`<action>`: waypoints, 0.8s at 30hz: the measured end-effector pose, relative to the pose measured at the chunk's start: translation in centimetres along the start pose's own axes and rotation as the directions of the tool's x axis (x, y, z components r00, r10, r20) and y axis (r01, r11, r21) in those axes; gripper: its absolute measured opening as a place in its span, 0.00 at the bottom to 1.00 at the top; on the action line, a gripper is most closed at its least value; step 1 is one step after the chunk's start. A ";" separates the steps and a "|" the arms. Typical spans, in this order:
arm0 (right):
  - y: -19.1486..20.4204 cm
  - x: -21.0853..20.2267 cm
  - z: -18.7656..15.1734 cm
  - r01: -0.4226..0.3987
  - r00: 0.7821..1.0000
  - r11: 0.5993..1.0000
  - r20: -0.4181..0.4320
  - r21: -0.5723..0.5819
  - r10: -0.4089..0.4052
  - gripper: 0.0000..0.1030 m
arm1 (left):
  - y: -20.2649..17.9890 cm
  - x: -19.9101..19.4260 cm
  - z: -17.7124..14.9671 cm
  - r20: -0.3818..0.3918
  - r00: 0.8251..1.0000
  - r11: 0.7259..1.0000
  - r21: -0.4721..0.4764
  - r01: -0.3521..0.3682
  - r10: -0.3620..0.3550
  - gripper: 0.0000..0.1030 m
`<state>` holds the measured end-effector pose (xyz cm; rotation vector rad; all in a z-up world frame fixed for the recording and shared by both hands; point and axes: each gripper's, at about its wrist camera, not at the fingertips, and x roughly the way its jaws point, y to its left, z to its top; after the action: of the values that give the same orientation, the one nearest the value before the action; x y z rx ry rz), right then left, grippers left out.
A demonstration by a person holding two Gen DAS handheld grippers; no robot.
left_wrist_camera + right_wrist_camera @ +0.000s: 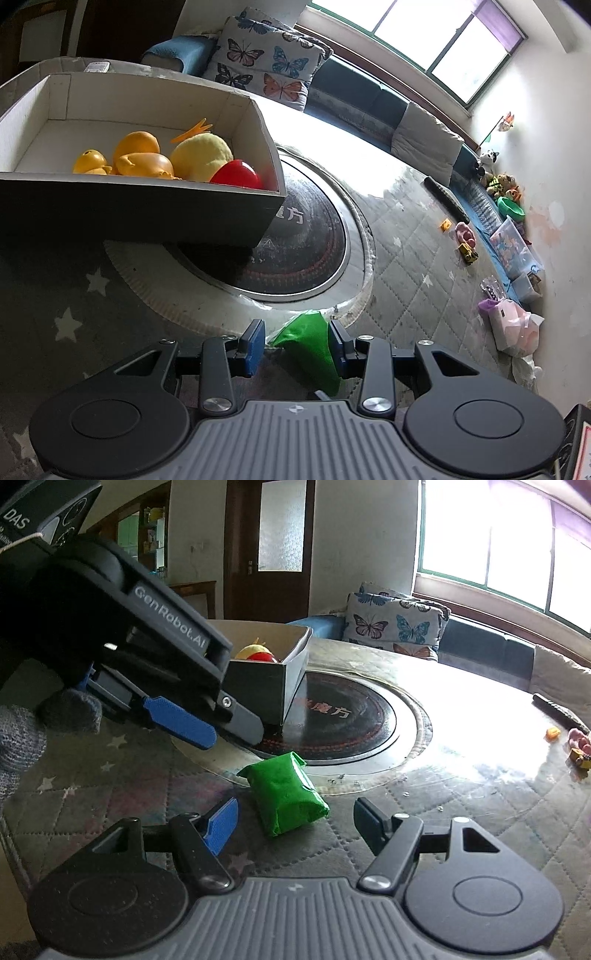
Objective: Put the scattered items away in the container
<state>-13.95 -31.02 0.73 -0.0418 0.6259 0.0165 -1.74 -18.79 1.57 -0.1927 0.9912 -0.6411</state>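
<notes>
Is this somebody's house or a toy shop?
Probably a home's living room: a butterfly cushion on a long window bench, and soft toys along the wall.

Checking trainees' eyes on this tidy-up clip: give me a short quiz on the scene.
1. True or false: the green packet already lies in the box.
2. Which of these is in the box? A. a red round toy B. a remote control C. a toy truck
3. Is the right gripper open, or shut on the green packet?

Key: 1. False, it lies on the table mat. 2. A. 3. Open; the packet lies ahead between its fingers, untouched.
</notes>
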 end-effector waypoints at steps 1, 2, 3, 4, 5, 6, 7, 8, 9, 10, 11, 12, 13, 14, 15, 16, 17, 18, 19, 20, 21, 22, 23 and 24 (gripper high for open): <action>0.2 0.0 -0.1 -0.002 1.000 1.000 -0.001 0.002 0.002 0.69 | 0.0 0.1 0.1 -0.001 1.000 1.000 -0.001 0.004 -0.004 0.38; 0.2 0.1 -0.2 -0.004 1.000 1.000 -0.003 0.005 0.004 0.69 | -0.1 0.2 0.1 -0.002 1.000 1.000 -0.001 0.008 -0.008 0.39; 0.2 0.3 -0.2 -0.005 1.000 1.000 -0.005 0.008 0.005 0.69 | -0.1 0.4 0.2 -0.004 1.000 1.000 -0.001 0.012 -0.012 0.39; 0.2 0.4 -0.3 -0.006 1.000 1.000 -0.007 0.010 0.006 0.69 | -0.2 0.5 0.2 -0.006 1.000 1.000 0.000 0.015 -0.015 0.38; 0.2 0.5 -0.3 -0.008 1.000 1.000 -0.008 0.010 0.008 0.69 | -0.3 0.6 0.2 -0.008 1.000 1.000 0.001 0.017 -0.017 0.38; 0.2 0.5 -0.3 -0.010 1.000 1.000 -0.009 0.011 0.010 0.69 | -0.3 0.8 0.2 -0.010 1.000 1.000 0.000 0.019 -0.019 0.39; 0.3 0.8 -0.2 -0.010 1.000 1.000 -0.011 0.010 0.010 0.68 | -0.3 0.9 0.3 -0.011 1.000 1.000 -0.001 0.023 -0.023 0.38; 0.4 0.8 -0.2 -0.011 1.000 1.000 -0.013 0.009 0.011 0.68 | -0.4 1.0 0.3 -0.011 1.000 1.000 -0.003 0.026 -0.026 0.38; 0.5 0.8 -0.2 -0.011 1.000 1.000 -0.014 0.008 0.011 0.68 | -0.4 1.2 0.4 -0.012 1.000 1.000 -0.004 0.028 -0.028 0.38; 0.5 0.8 -0.2 -0.011 1.000 1.000 -0.015 0.008 0.012 0.68 | -0.5 1.3 0.4 -0.014 1.000 1.000 -0.004 0.027 -0.027 0.38; 0.5 1.0 -0.1 -0.013 1.000 1.000 -0.017 0.008 0.013 0.68 | -0.5 1.5 0.5 -0.016 1.000 1.000 -0.003 0.027 -0.027 0.38; 0.6 1.1 -0.1 -0.013 1.000 1.000 -0.018 0.009 0.013 0.68 | -0.6 1.6 0.5 -0.017 0.999 1.000 -0.003 0.027 -0.027 0.38; 0.6 1.2 -0.1 -0.014 1.000 1.000 -0.020 0.010 0.014 0.67 | -0.6 1.8 0.6 -0.018 0.999 1.000 -0.003 0.028 -0.028 0.38; 0.6 1.3 -0.1 -0.015 1.000 1.000 -0.022 0.010 0.016 0.66 | -0.6 1.9 0.6 -0.019 0.999 1.000 -0.004 0.028 -0.028 0.38; 0.7 1.3 0.0 -0.017 1.000 1.000 -0.023 0.011 0.017 0.64 | -0.6 2.0 0.6 -0.020 0.999 1.000 -0.005 0.028 -0.028 0.39; 0.7 1.4 -0.1 -0.019 1.000 1.000 -0.025 0.011 0.019 0.61 | -0.6 2.1 0.6 -0.021 0.999 1.000 -0.008 0.028 -0.028 0.39; 0.8 1.4 -0.1 -0.020 0.999 1.000 -0.026 0.012 0.021 0.60 | -0.6 2.3 0.7 -0.023 0.999 1.000 -0.009 0.028 -0.028 0.39; 0.9 1.4 -0.1 -0.022 0.999 1.000 -0.027 0.012 0.022 0.60 | -0.6 2.4 0.7 -0.024 0.999 1.000 -0.010 0.027 -0.027 0.39; 0.9 1.4 -0.2 -0.019 0.999 1.000 -0.027 0.011 0.019 0.59 | -0.5 2.6 0.7 -0.025 0.999 1.000 -0.011 0.026 -0.026 0.38; 1.0 1.5 -0.2 -0.016 0.999 1.000 -0.027 0.011 0.016 0.57 | -0.5 2.7 0.7 -0.028 0.999 1.000 -0.012 0.023 -0.023 0.39; 1.0 1.4 -0.3 -0.013 0.999 1.000 -0.029 0.011 0.013 0.56 | -0.4 2.9 0.7 -0.032 0.999 1.000 -0.014 0.018 -0.019 0.39; 0.9 1.4 -0.2 -0.014 0.999 1.000 -0.032 0.013 0.014 0.54 | -0.3 3.1 0.7 -0.036 0.999 1.000 -0.016 0.014 -0.014 0.39; 0.9 1.3 -0.2 -0.015 0.999 1.000 -0.034 0.016 0.016 0.52 | -0.3 3.3 0.7 -0.040 0.999 1.000 -0.020 0.010 -0.011 0.38; 0.8 1.3 -0.3 -0.016 0.999 1.000 -0.036 0.019 0.017 0.52 | -0.2 3.5 0.7 -0.044 0.999 1.000 -0.023 0.007 -0.008 0.38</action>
<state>-13.11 -30.19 -0.29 -0.0191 0.6630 0.0259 0.10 -21.07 -0.45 -0.2035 1.0406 -0.6433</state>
